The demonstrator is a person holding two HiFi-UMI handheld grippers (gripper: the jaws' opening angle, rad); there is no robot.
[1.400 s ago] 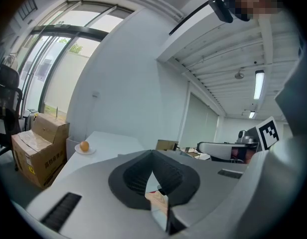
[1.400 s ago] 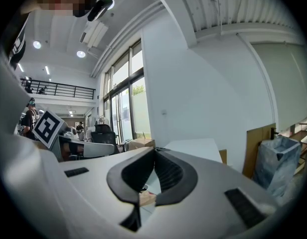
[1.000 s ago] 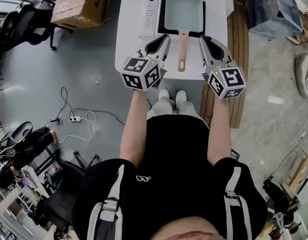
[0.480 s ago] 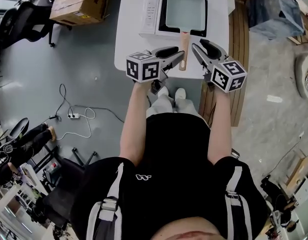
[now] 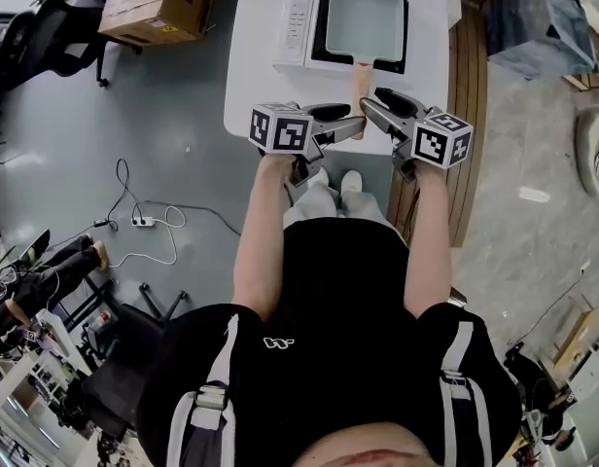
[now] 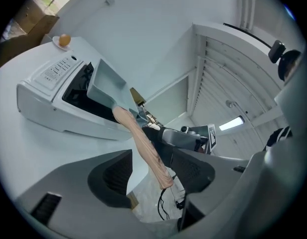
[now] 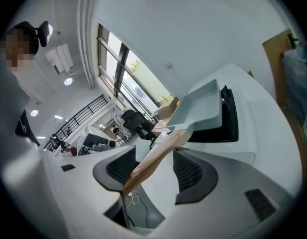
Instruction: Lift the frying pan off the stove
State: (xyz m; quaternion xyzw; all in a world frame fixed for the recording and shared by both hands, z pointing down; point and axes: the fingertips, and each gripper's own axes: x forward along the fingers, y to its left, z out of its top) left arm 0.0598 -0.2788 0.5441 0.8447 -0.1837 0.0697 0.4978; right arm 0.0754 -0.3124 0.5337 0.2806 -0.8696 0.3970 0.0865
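A pale rectangular frying pan (image 5: 364,17) sits on the white portable stove (image 5: 298,22) on the white table (image 5: 256,95). Its wooden handle (image 5: 359,78) points toward me. My left gripper (image 5: 352,125) reaches in from the left and my right gripper (image 5: 373,103) from the right, and they meet at the handle's end. In the left gripper view the handle (image 6: 143,143) runs between the jaws of the left gripper (image 6: 153,176), which are opening. The right gripper (image 7: 153,176) also straddles the handle (image 7: 156,161), its jaws opening; the handle's tip lies close to one pad.
A cardboard box (image 5: 158,3) stands on the floor to the left of the table. A wooden slatted bench (image 5: 465,66) and a grey bag (image 5: 538,22) are on the right. A white cable (image 5: 144,227) lies on the floor. A small orange object (image 6: 64,40) rests beyond the stove.
Both grippers have swung inward from beside the handle, so their jaws now point toward each other across its end. Both pairs of jaws have opened wide.
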